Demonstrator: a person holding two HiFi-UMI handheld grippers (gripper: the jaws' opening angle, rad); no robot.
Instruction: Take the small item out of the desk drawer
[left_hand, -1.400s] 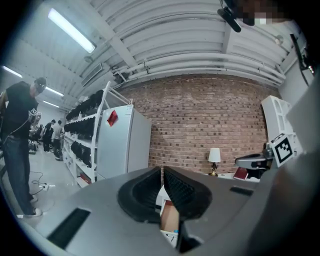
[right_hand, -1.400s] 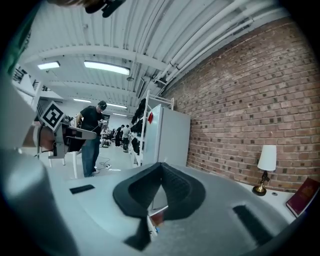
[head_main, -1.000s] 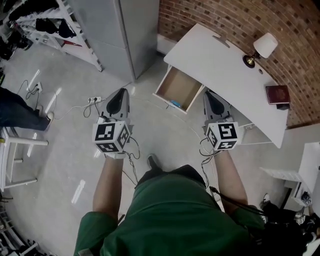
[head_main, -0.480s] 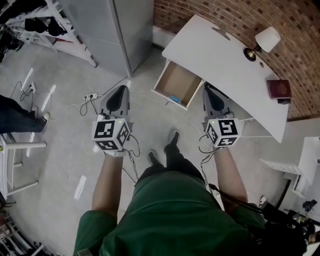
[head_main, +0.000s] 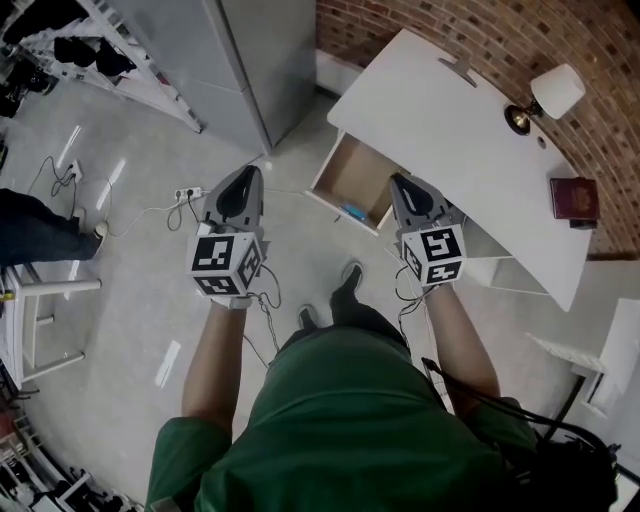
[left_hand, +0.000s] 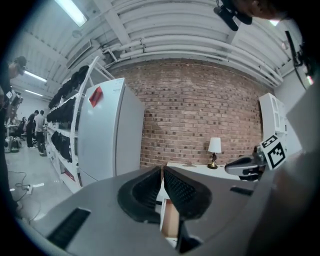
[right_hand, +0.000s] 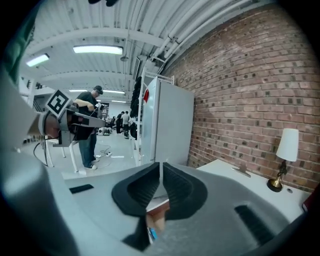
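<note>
Head view: left tongs (head_main: 243, 175) pressed closed, empty; right tongs (head_main: 400, 182) starting to part, nothing between, near open drawer (head_main: 352, 172) under white worktop (head_main: 450, 120). Small blue item (head_main: 350, 211) lies at drawer front. Right gripper view glimpses it; left gripper view doesn't.

Right gripper (head_main: 399, 182): closer to drawer (head_main: 352, 172), tips at its right front corner | jaws: opening, empty | shoe (head_main: 350, 276): stepped forward
</note>
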